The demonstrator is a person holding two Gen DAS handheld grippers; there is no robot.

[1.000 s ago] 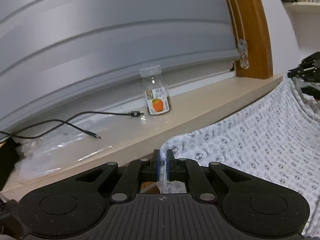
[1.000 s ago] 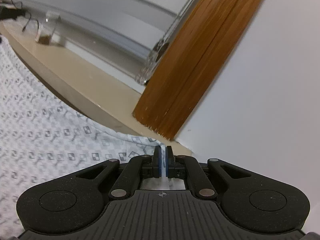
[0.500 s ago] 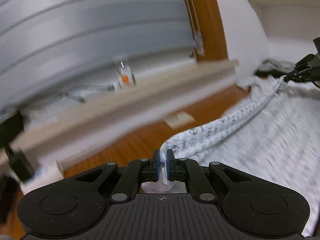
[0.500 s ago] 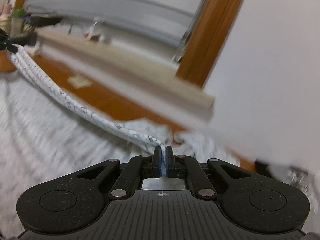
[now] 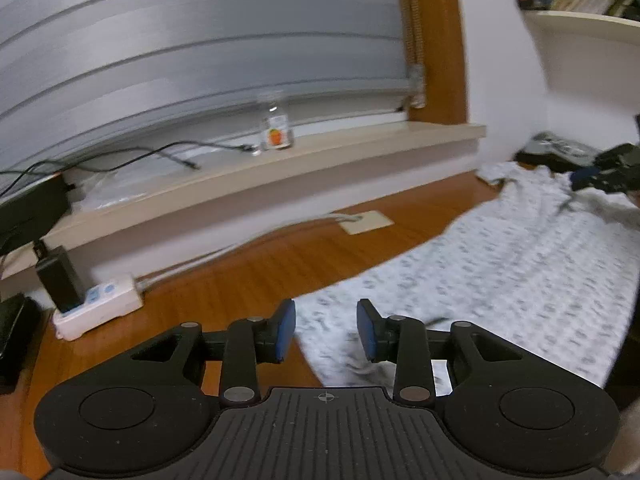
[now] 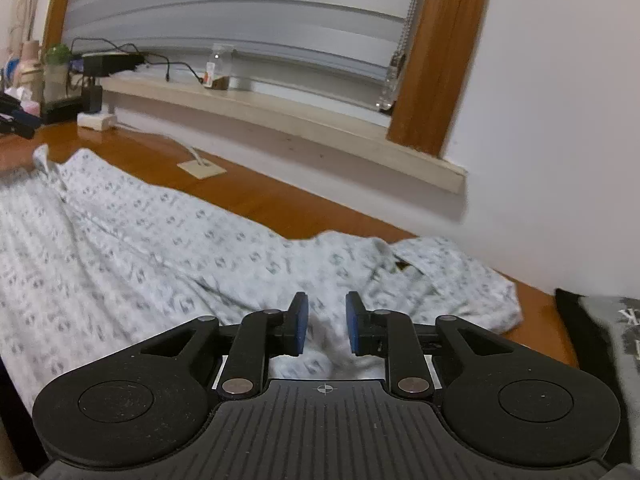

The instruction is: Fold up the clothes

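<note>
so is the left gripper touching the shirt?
Cannot tell. Left wrist view: left gripper is open over the shirt, but its height above the cloth isn't visible.

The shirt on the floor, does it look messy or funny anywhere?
Yes. The shirt lies spread on the wood floor, but its end near the wall is bunched and wrinkled, not flat. Both tools, left and right, are open above it, holding nothing.

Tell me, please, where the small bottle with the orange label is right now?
The bottle stands on the window sill in front of the grey blind, left of the wooden window frame, next to a black cable's end.
</note>
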